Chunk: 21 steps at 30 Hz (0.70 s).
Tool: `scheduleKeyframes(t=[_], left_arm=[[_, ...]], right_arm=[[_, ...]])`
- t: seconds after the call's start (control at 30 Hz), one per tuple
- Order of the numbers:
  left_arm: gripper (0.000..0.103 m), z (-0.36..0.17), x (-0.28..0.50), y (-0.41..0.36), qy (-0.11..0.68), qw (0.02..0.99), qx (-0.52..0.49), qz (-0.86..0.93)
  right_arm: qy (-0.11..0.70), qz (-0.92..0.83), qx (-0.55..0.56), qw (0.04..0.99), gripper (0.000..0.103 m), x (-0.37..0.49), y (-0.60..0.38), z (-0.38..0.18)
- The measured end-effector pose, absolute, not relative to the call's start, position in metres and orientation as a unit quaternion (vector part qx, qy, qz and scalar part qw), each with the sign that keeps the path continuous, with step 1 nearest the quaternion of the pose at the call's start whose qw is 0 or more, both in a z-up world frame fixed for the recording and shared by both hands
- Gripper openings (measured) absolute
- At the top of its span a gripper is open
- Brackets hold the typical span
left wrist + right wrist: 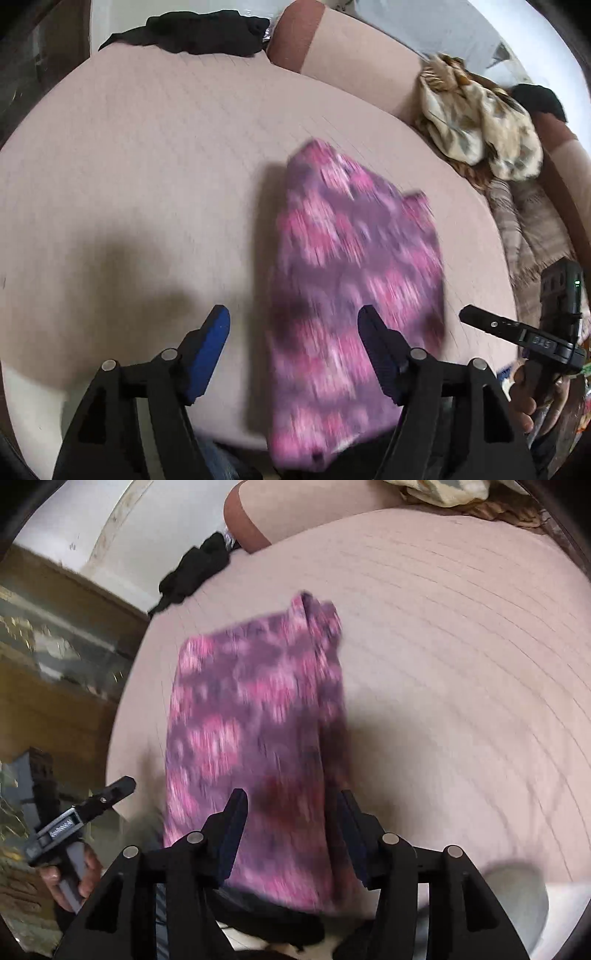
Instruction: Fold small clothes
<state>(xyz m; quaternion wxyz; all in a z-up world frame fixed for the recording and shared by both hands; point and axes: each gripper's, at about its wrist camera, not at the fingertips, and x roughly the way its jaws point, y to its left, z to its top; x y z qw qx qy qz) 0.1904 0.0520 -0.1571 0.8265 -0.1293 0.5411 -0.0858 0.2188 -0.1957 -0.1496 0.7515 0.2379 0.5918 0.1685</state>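
Pale pink quilted bed surface [147, 184] holds the pink-and-purple patterned small garment [354, 258], which looks folded into a narrow strip, near edge hanging off, so probably one more fold left. Left gripper [295, 332] and right gripper [291, 812] both gape wide, holding nothing; no containers visible.

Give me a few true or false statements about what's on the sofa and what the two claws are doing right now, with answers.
1. The pink and purple garment lies on the sofa seat. True.
2. The left claw is clamped on the garment. False: its jaws are open, holding nothing.
3. A black cloth sits at the seat's far edge. True.
4. The right claw holds the black cloth. False: it is open above the pink garment.
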Motion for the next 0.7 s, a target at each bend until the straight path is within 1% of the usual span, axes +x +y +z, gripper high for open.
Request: scheduleKeyframes(t=[0.17,0.23,0.33,0.37,0.4,0.43,0.47,0.5,0.57,0.63,0.7], left_arm=[[0.071,-0.166,0.263,0.05,0.547,0.823,-0.135,-0.073],[0.071,-0.165,0.288,0.043,0.541,0.826,-0.138,-0.082],[0.071,-0.179,0.323,0.032,0.548,0.817,-0.151,-0.096],[0.058,-0.185,0.332,0.029,0.555,0.812,-0.153,-0.097],[0.04,-0.193,0.338,0.03,0.562,0.806,-0.157,-0.099],[0.03,-0.199,0.341,0.032,0.573,0.798,-0.162,-0.095],[0.027,-0.199,0.34,0.036,0.57,0.797,-0.175,-0.095],[0.027,-0.191,0.333,0.041,0.551,0.805,-0.192,-0.108],[0.026,-0.182,0.32,0.045,0.526,0.818,-0.195,-0.125],[0.026,-0.193,0.322,0.048,0.531,0.816,-0.196,-0.115],[0.026,-0.215,0.332,0.049,0.551,0.808,-0.186,-0.09]], right_arm=[[0.588,0.167,0.257,0.748,0.05,0.293,-0.192,-0.161],[0.587,0.155,0.254,0.753,0.042,0.319,-0.191,-0.163],[0.586,0.155,0.268,0.748,0.039,0.349,-0.192,-0.169],[0.588,0.154,0.278,0.744,0.039,0.359,-0.192,-0.174],[0.593,0.156,0.288,0.735,0.033,0.368,-0.192,-0.183],[0.6,0.153,0.293,0.728,0.008,0.374,-0.192,-0.192],[0.616,0.134,0.286,0.722,0.006,0.378,-0.193,-0.201],[0.619,0.127,0.29,0.719,0.006,0.379,-0.196,-0.204],[0.586,0.137,0.316,0.733,0.005,0.377,-0.21,-0.191],[0.58,0.133,0.306,0.743,0.004,0.374,-0.212,-0.187],[0.601,0.123,0.283,0.737,0.004,0.378,-0.207,-0.205]])
